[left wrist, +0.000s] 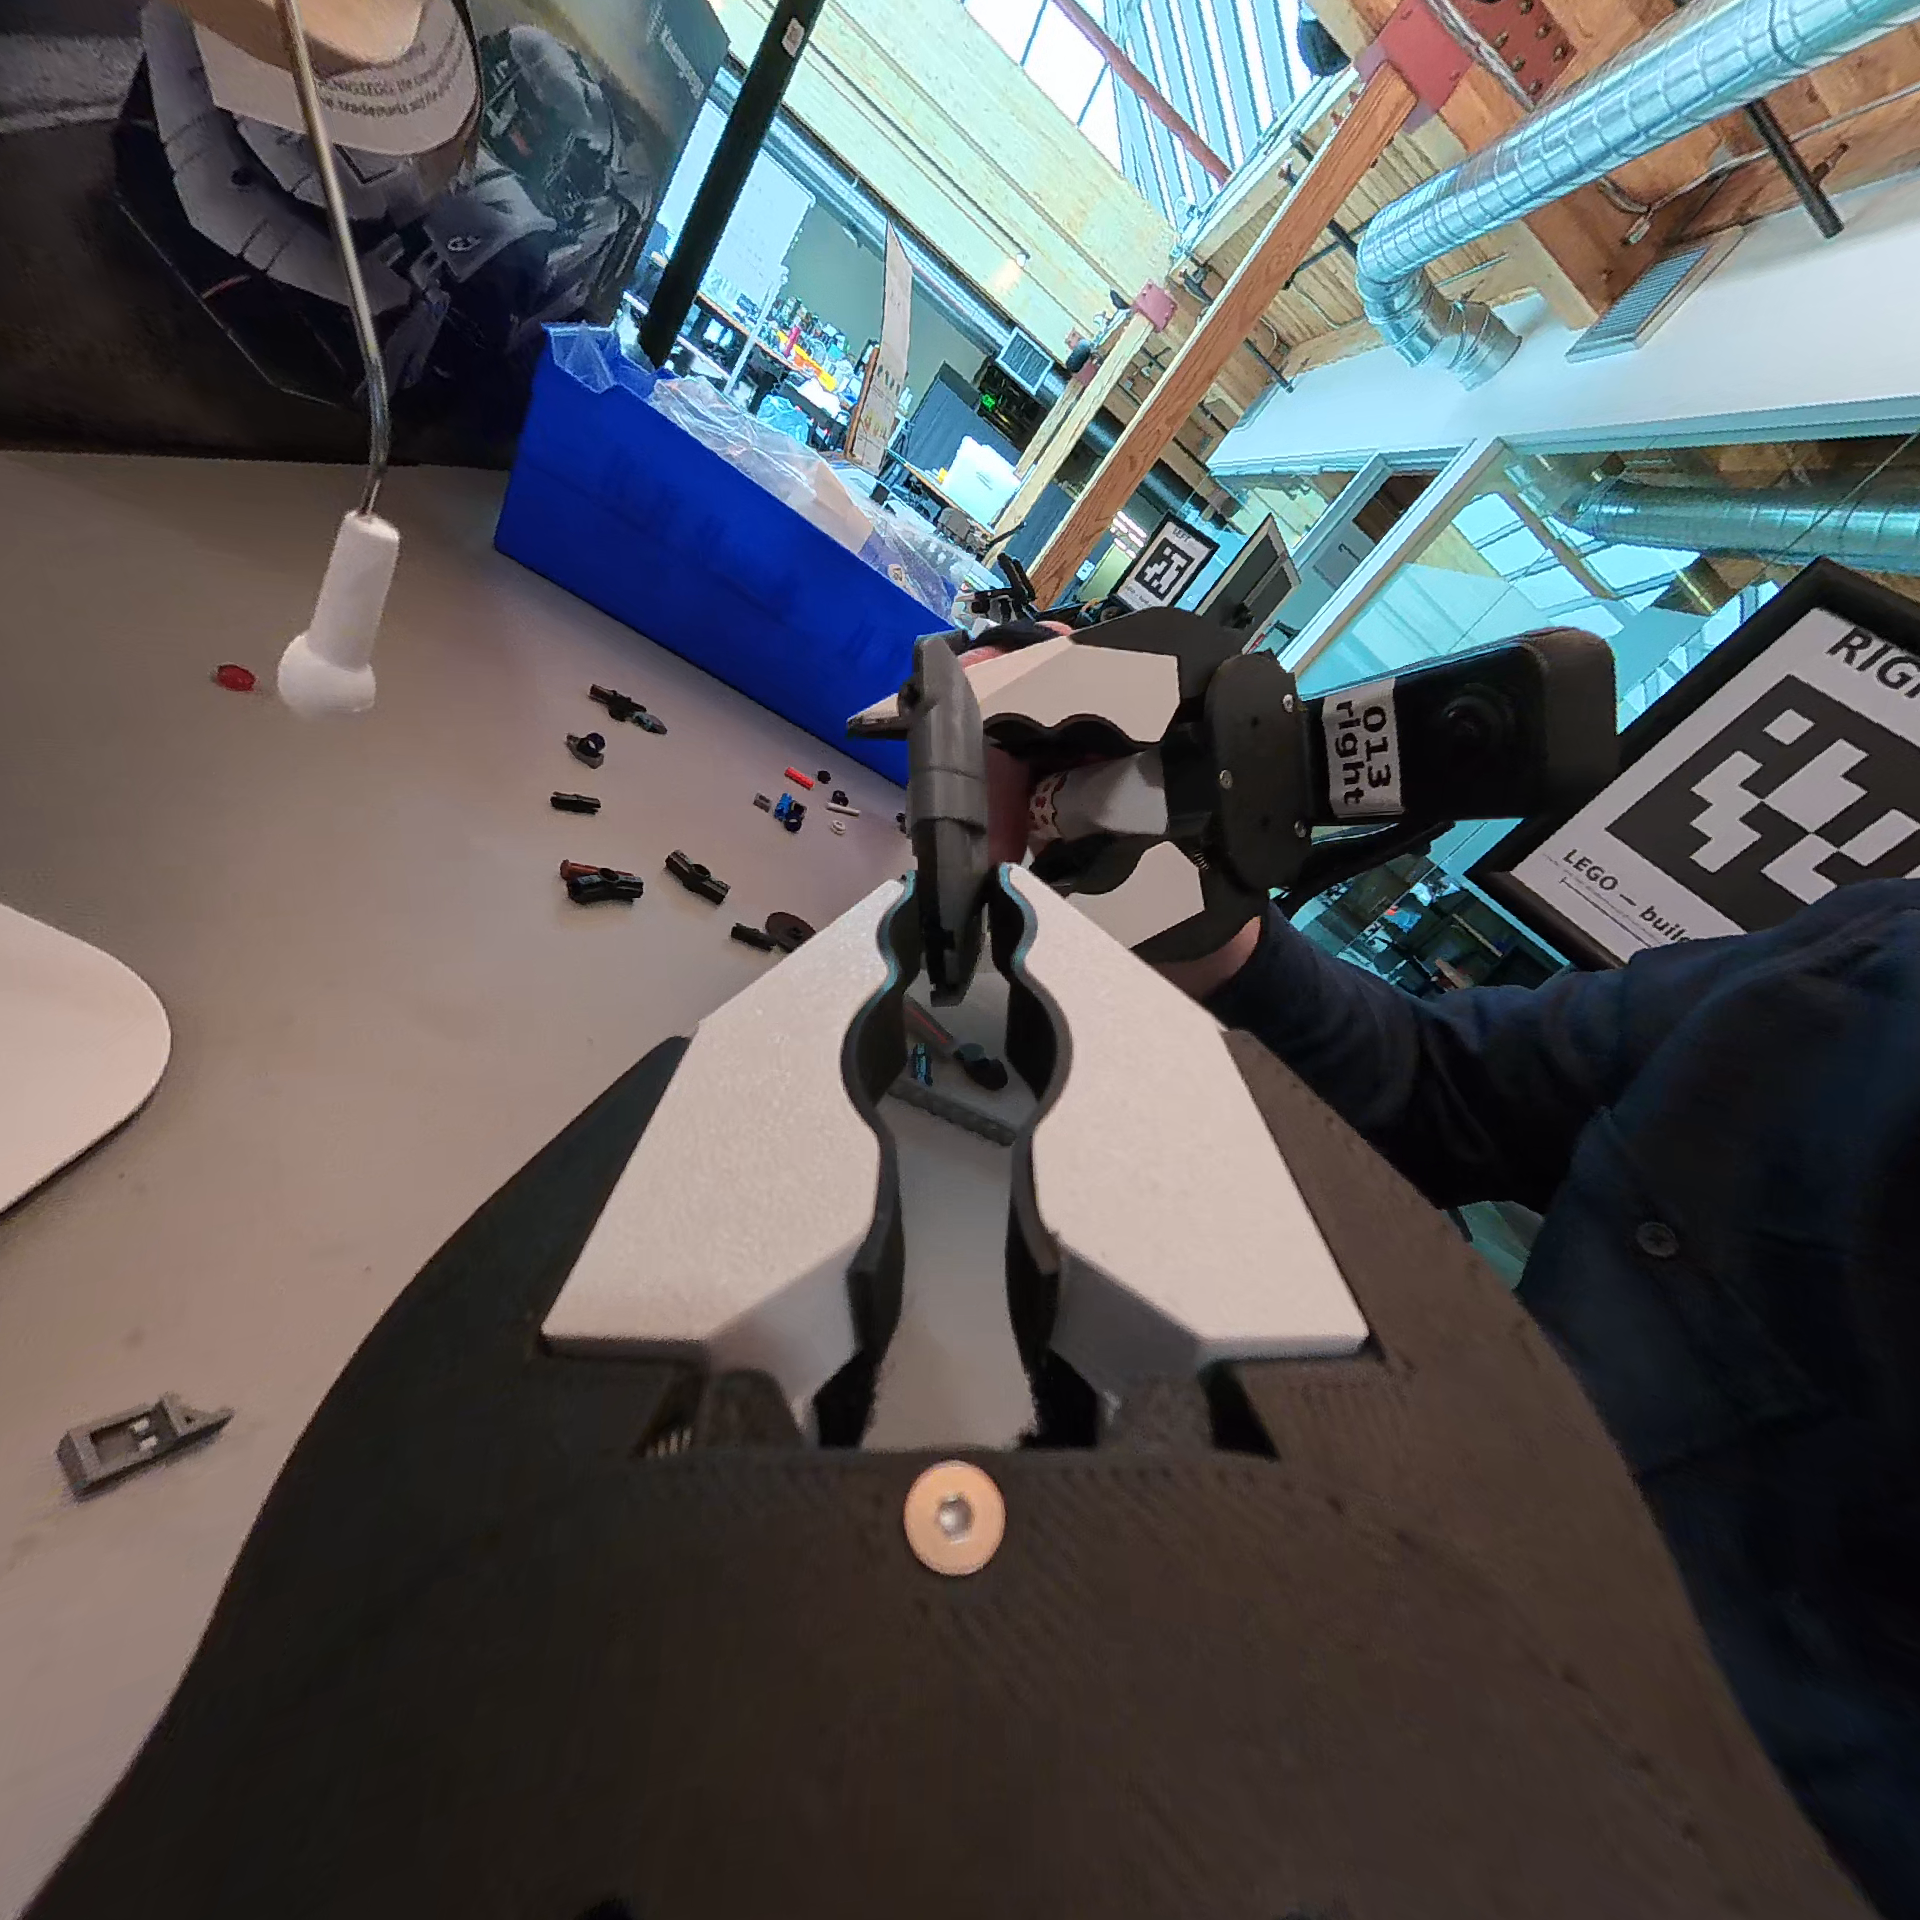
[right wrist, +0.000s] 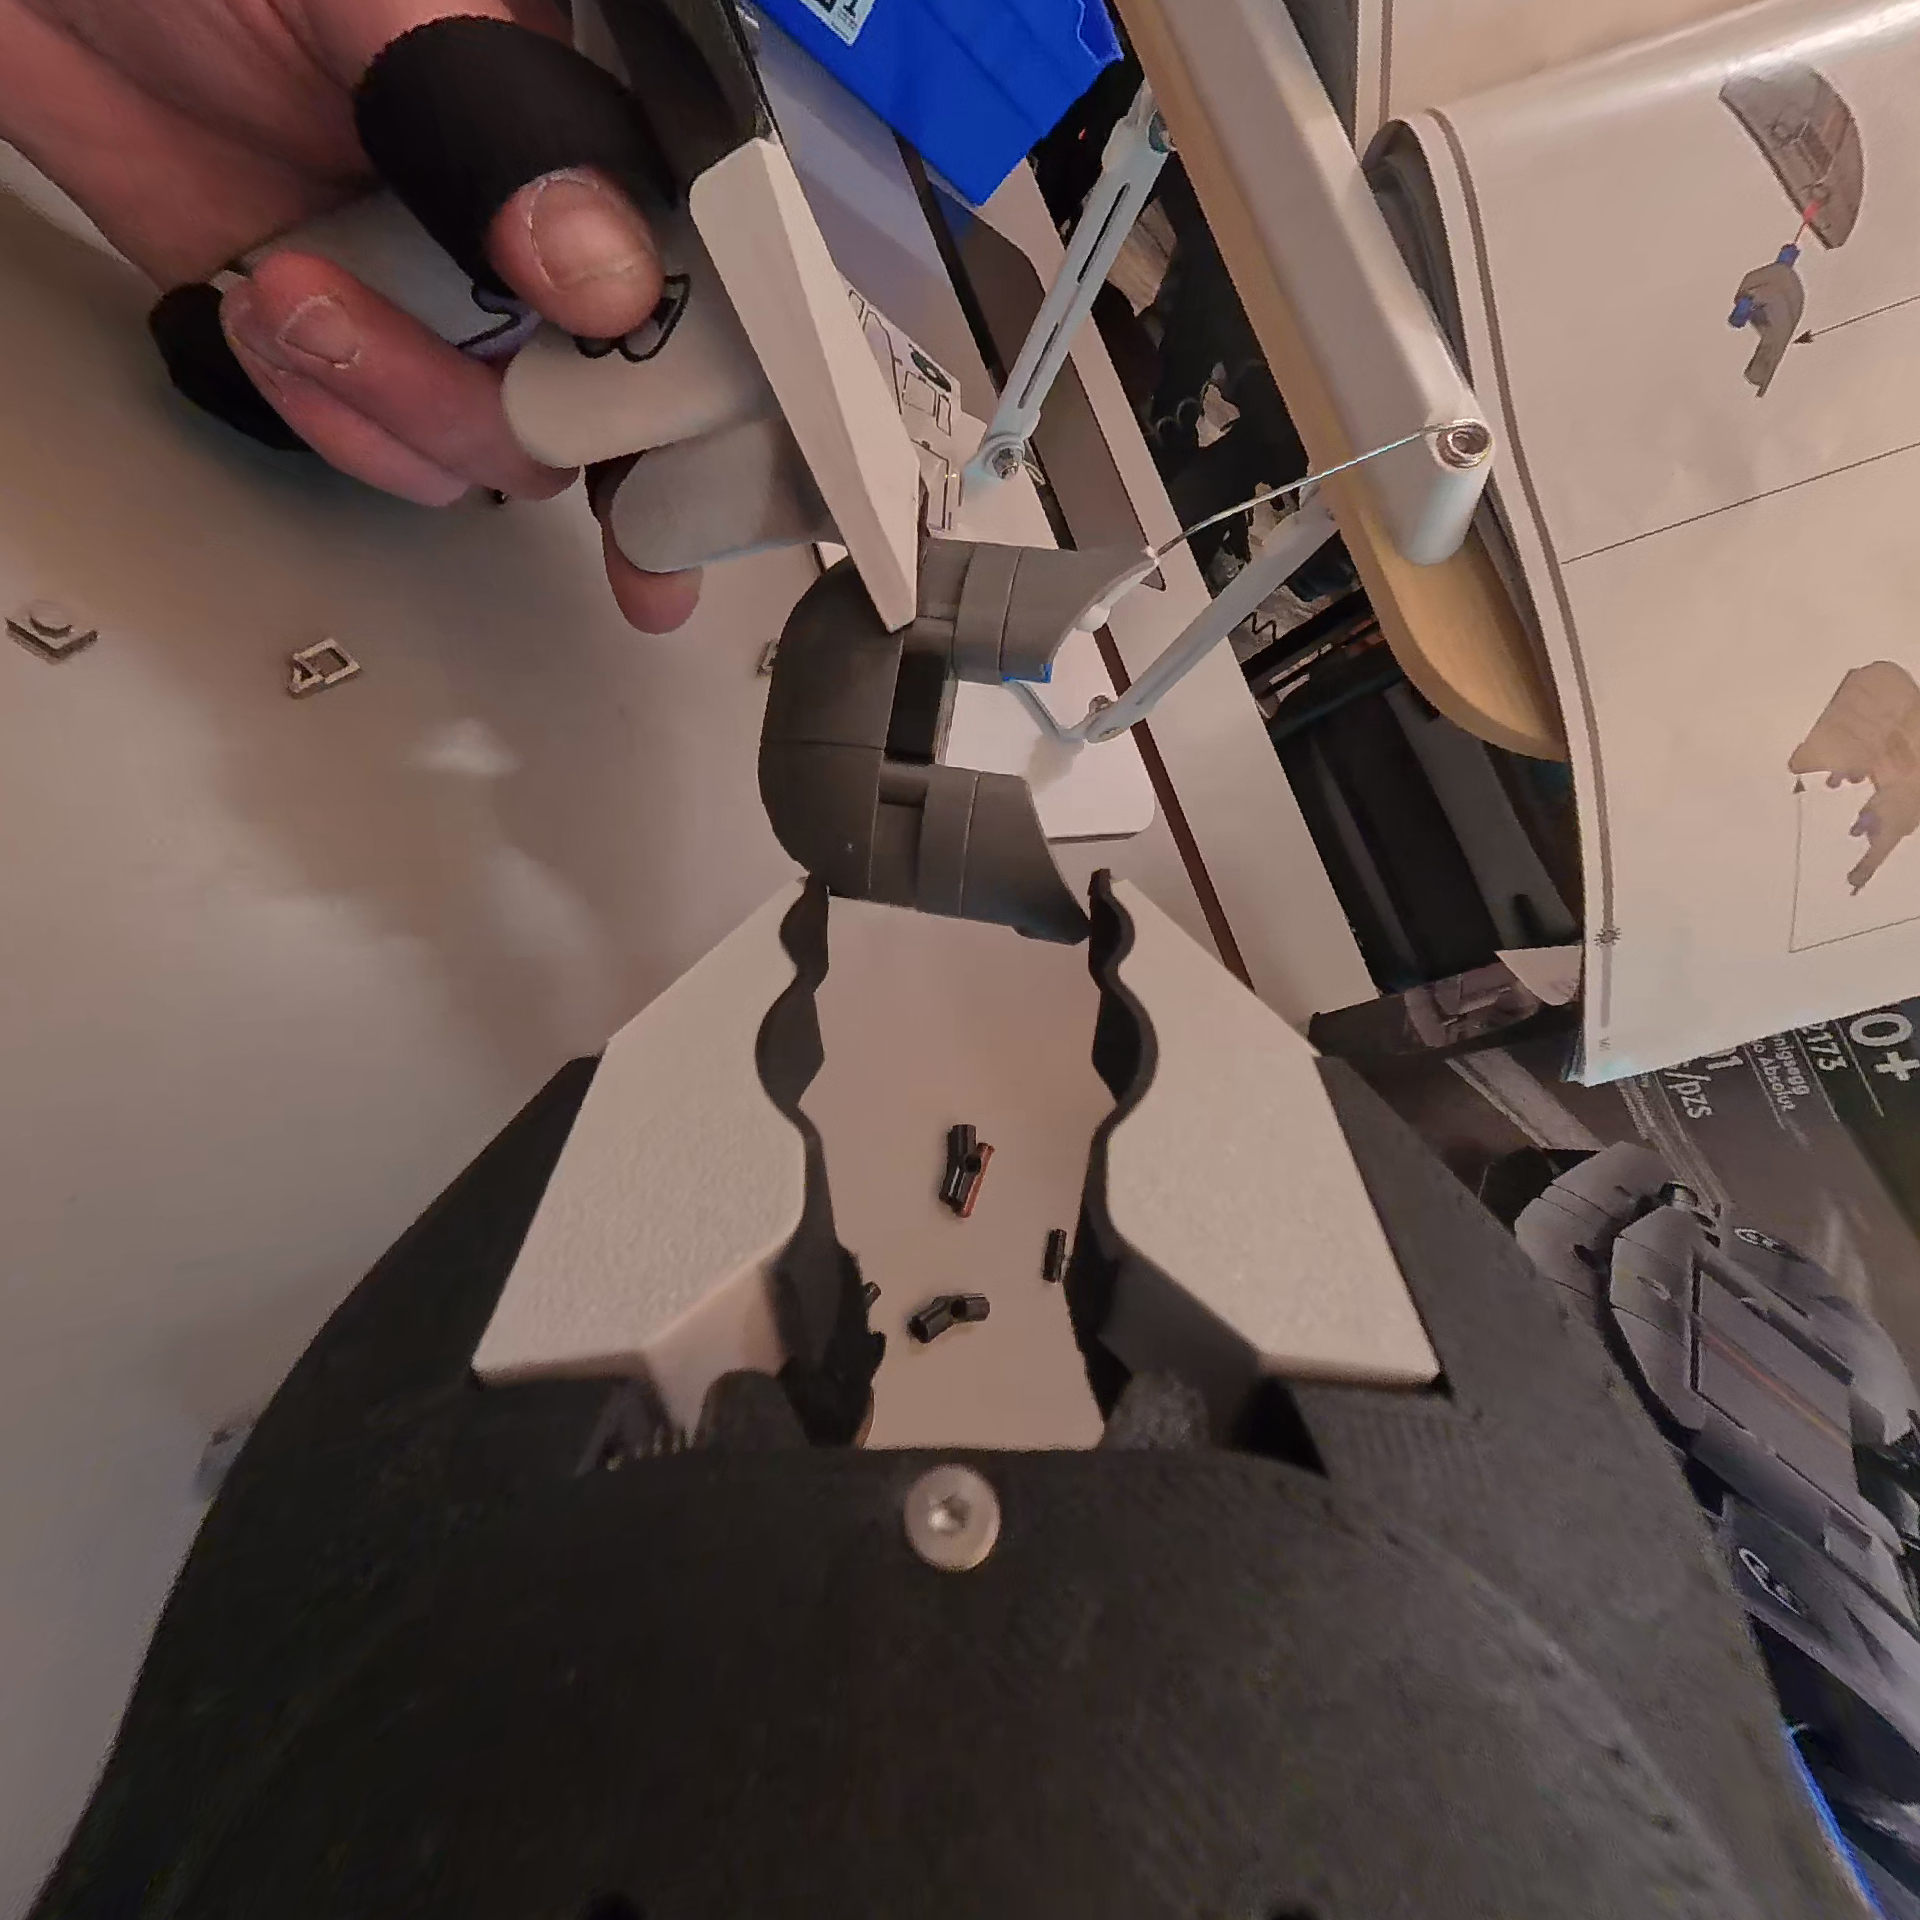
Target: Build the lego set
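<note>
A: What did the left gripper (left wrist: 951,914) hold?
B: Its jaws were nearly closed on the lower end of the grey lego assembly (left wrist: 945,800), lifted above the table (left wrist: 260,1039).
A: And the right gripper (right wrist: 951,899)?
B: Its jaws stood wider, pinching the same assembly; loose black pieces (left wrist: 603,883) lay on the table beneath.

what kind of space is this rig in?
Likely an open workshop or lab in a converted industrial building: exposed timber beams and silver spiral ducting overhead, cluttered workbenches behind, a grey worktable with small black lego parts and a blue plastic bin.
</note>
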Demonstrator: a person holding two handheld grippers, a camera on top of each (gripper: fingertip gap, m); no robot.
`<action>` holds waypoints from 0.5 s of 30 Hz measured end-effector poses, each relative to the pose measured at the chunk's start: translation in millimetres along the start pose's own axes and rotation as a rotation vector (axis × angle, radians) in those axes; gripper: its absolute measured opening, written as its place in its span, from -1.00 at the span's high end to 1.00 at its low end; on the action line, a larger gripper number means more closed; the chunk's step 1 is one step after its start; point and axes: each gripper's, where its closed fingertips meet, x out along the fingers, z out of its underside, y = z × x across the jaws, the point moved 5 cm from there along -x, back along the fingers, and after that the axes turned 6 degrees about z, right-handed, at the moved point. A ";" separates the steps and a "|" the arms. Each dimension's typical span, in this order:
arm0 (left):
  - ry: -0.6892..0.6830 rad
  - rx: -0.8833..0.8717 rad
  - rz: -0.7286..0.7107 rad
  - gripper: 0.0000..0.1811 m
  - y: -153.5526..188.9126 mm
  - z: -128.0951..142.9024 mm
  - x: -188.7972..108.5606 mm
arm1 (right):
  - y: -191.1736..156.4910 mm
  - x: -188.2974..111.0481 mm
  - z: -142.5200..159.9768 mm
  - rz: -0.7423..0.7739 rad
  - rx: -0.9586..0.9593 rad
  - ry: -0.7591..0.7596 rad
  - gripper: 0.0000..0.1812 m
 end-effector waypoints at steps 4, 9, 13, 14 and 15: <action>0.019 0.004 -0.002 0.89 0.6 -3.0 -0.8 | 3.1 1.2 -1.3 0.007 0.054 0.017 0.43; 0.101 -0.022 -0.061 0.89 -6.1 -8.5 -3.8 | -0.6 16.2 2.7 0.023 0.074 -0.053 0.00; 0.106 -0.029 -0.073 0.89 -4.0 -7.0 1.1 | 3.4 17.1 4.7 0.055 0.066 -0.067 0.32; 0.110 -0.030 -0.077 0.89 -4.0 -7.3 0.9 | 4.9 15.5 5.1 0.056 0.067 -0.058 0.42; 0.109 -0.027 -0.072 0.89 -3.3 -7.7 1.4 | 4.9 14.7 4.7 0.049 0.075 -0.051 0.43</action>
